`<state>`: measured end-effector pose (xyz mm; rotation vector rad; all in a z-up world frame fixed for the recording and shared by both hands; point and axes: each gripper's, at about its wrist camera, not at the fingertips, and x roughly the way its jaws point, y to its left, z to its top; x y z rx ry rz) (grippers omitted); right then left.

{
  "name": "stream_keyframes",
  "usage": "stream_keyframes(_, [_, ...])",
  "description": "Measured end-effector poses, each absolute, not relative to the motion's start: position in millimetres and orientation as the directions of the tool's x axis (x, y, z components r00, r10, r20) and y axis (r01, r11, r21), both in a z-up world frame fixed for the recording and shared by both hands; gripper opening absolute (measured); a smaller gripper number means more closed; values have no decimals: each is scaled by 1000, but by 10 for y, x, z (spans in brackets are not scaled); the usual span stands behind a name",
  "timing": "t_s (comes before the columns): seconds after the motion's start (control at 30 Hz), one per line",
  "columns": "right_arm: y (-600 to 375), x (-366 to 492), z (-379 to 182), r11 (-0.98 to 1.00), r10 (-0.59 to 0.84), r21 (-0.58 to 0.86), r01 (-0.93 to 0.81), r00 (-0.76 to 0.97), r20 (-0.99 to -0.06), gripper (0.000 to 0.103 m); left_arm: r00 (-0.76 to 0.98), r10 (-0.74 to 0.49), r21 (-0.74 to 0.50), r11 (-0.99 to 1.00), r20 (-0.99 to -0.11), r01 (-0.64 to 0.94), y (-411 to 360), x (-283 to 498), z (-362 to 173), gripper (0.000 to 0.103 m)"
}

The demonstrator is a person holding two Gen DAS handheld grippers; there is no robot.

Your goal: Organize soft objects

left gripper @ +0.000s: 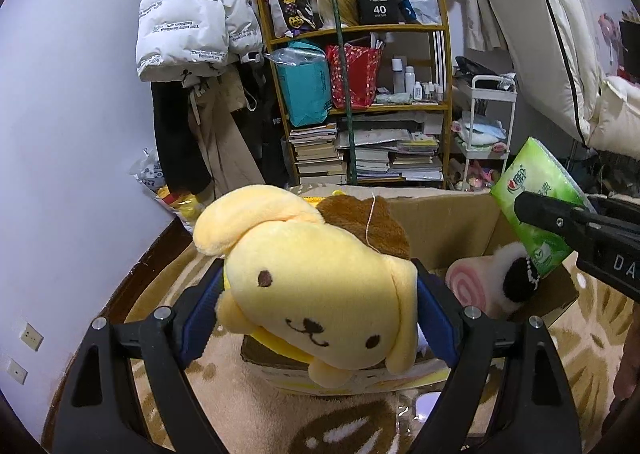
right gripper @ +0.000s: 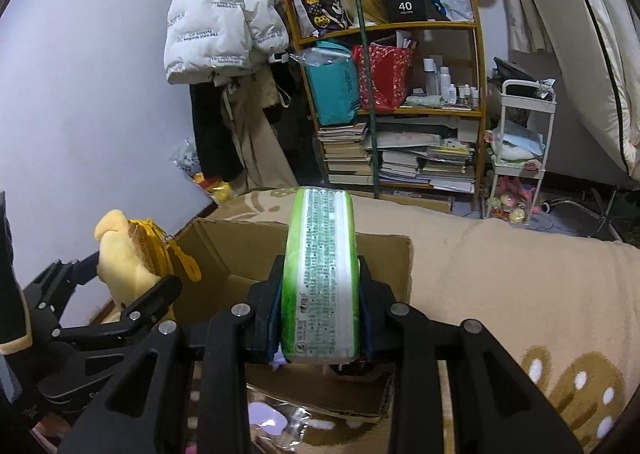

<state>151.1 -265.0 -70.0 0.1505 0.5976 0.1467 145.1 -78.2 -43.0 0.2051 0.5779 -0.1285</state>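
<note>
My left gripper is shut on a yellow dog plush with a brown cap, held above the near edge of an open cardboard box. It also shows at the left of the right wrist view. My right gripper is shut on a green tissue pack, held upright over the box. The pack also shows at the right of the left wrist view. A pink-swirl plush lies inside the box.
The box sits on a beige blanket with brown paw prints. A wooden shelf of books and bags, a white cart, hanging coats and a propped mattress stand behind. A clear plastic wrapper lies below the box.
</note>
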Motion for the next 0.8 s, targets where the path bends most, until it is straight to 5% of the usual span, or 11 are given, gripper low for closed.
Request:
stream_keyframes(0.53, [-2649, 1606, -801, 976, 189, 198, -89, 794, -578, 35, 818, -102, 127, 970, -566, 209, -781, 1499, -444, 97])
stream_keyframes(0.8, [-2658, 1614, -808, 972, 210, 207, -108, 794, -570, 53, 807, -88, 148, 966, -585, 213, -788, 1505, -493, 100])
